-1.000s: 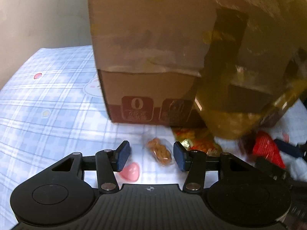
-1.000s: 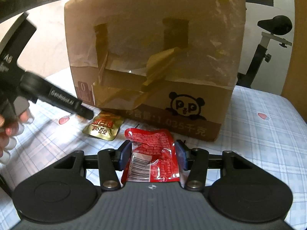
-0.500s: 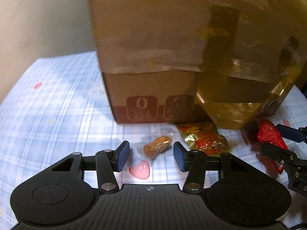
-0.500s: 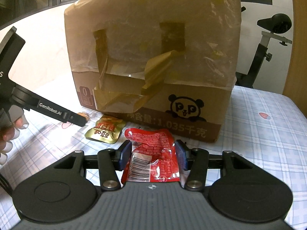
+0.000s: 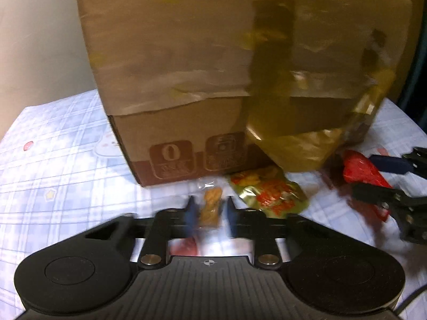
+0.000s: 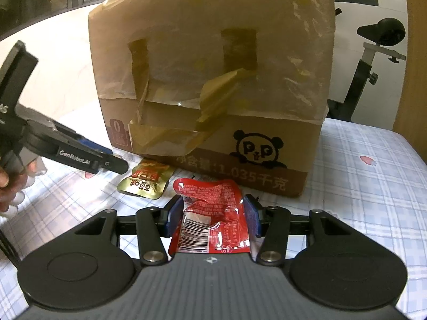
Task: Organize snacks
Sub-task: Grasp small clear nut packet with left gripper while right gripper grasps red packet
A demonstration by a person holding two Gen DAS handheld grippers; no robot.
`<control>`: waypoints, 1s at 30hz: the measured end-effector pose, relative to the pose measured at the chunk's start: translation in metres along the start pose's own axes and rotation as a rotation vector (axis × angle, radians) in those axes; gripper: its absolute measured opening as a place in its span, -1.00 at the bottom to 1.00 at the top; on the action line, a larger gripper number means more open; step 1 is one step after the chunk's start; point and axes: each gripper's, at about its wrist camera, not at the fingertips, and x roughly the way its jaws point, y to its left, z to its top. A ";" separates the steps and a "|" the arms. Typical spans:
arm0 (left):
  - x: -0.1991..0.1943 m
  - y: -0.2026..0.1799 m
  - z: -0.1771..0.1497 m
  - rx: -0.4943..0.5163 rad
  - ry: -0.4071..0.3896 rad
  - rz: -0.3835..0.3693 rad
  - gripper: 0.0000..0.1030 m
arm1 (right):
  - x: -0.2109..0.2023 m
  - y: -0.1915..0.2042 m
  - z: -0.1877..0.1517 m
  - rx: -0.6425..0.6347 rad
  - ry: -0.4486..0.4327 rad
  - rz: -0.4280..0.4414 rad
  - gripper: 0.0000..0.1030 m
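Item 1 — cardboard box [image 6: 210,85]: tall, brown, with peeling tape and a panda print low on one face; it stands on the checked tablecloth [image 6: 373,186] covering the tabletop.

Item 2 — small clear snack packet [image 5: 210,205], brownish contents: in front of the box's corner, between the blue pads of the left gripper [image 5: 210,210]. The fingers have just been closing and now stand narrow, pinching the packet; this view is motion-blurred.

Item 3 — gold snack packet [image 6: 146,182]: flat on the cloth just before the box, between the two grippers, touched by neither.

Item 4 — red snack packet [image 6: 213,221]: barcode side up, crumpled, held between the pads of the right gripper [image 6: 213,217], fingers at a middling width and pressed on its sides.

Also noted: a hand [image 6: 8,186] at the left gripper's handle; an exercise-bike seat [image 6: 383,30] behind the tabletop.
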 end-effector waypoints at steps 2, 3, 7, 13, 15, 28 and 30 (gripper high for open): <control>-0.006 -0.003 -0.009 -0.004 -0.008 0.005 -0.61 | 0.000 0.000 0.000 -0.001 0.000 0.001 0.01; -0.011 0.003 -0.013 -0.039 -0.011 -0.004 -0.62 | 0.000 0.001 0.000 -0.003 -0.001 0.001 0.01; -0.023 0.012 -0.030 -0.149 -0.026 -0.030 -0.62 | 0.000 0.001 0.000 -0.002 -0.002 0.001 0.01; -0.024 0.007 -0.045 -0.119 -0.044 -0.004 -0.62 | 0.000 0.002 0.000 -0.009 0.003 0.001 0.01; -0.037 -0.003 -0.047 -0.104 -0.053 0.016 -0.61 | 0.001 0.002 0.000 -0.013 0.004 -0.001 0.01; -0.034 -0.014 -0.051 -0.086 -0.068 0.031 -0.61 | 0.001 0.002 0.000 -0.013 0.006 0.003 0.01; -0.034 -0.014 -0.051 -0.085 -0.068 0.031 -0.61 | 0.001 0.002 0.000 -0.011 0.006 0.005 0.01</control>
